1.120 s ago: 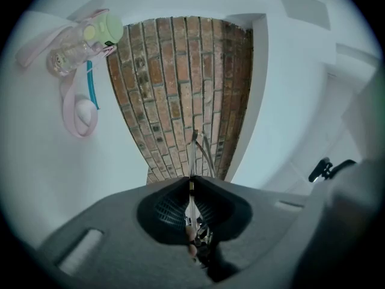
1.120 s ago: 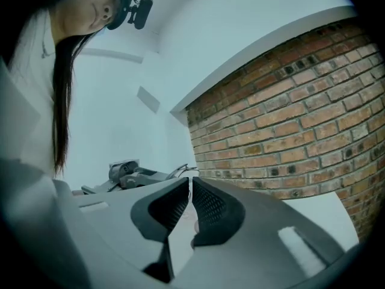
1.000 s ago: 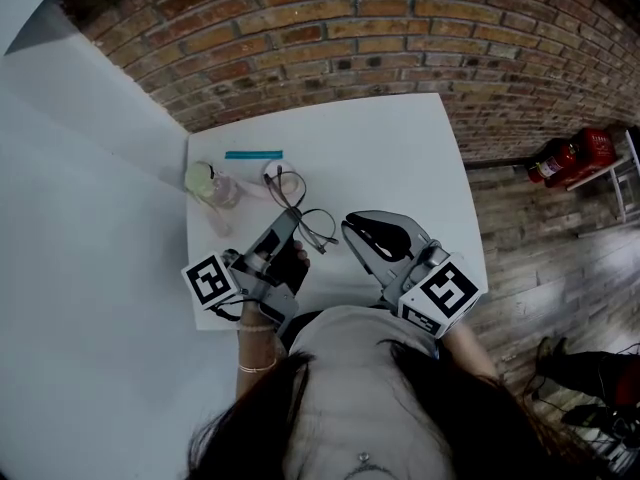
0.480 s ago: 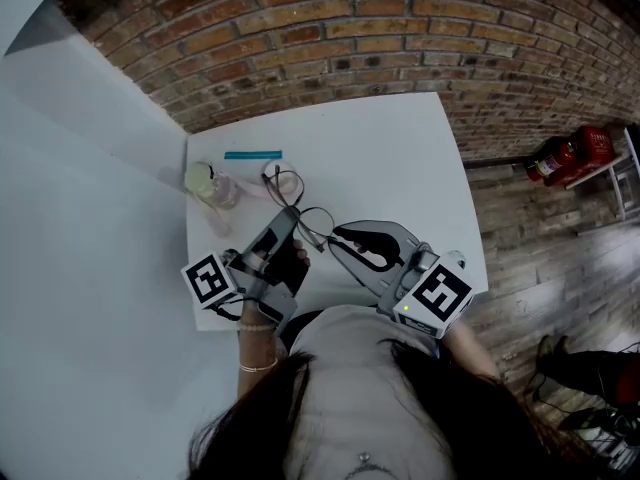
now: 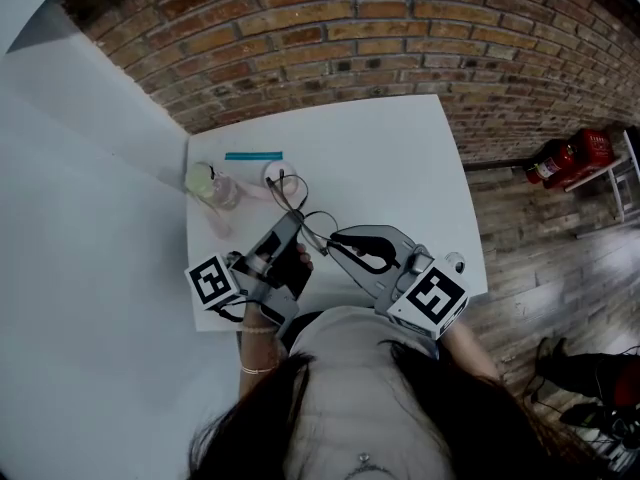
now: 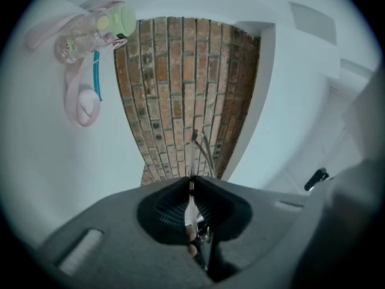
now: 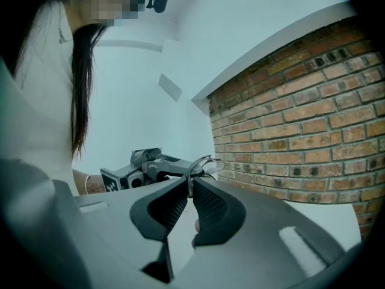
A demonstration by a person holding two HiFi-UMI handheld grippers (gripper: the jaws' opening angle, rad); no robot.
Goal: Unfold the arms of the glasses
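Thin wire-framed glasses (image 5: 297,204) hang just above the white table (image 5: 400,158), between both grippers. My left gripper (image 5: 291,220) is shut on the frame; in the left gripper view a slim piece of the glasses (image 6: 194,155) sticks out past its closed jaws (image 6: 190,184). From the right, my right gripper (image 5: 331,242) is shut on one thin arm of the glasses (image 7: 204,163), pinched at the tips of its jaws (image 7: 190,186). The left gripper (image 7: 150,168) shows beyond them in the right gripper view.
A small clear bottle with a green cap (image 5: 208,182) and a pink strap lies at the table's left, beside a blue strip (image 5: 253,155) and a white round piece (image 5: 271,175). A brick wall (image 5: 400,38) rises behind the table. Red items (image 5: 570,158) sit on the floor at right.
My right gripper has moved left to the glasses and its jaws now pinch an arm. The left gripper has kept its hold and barely shifted.
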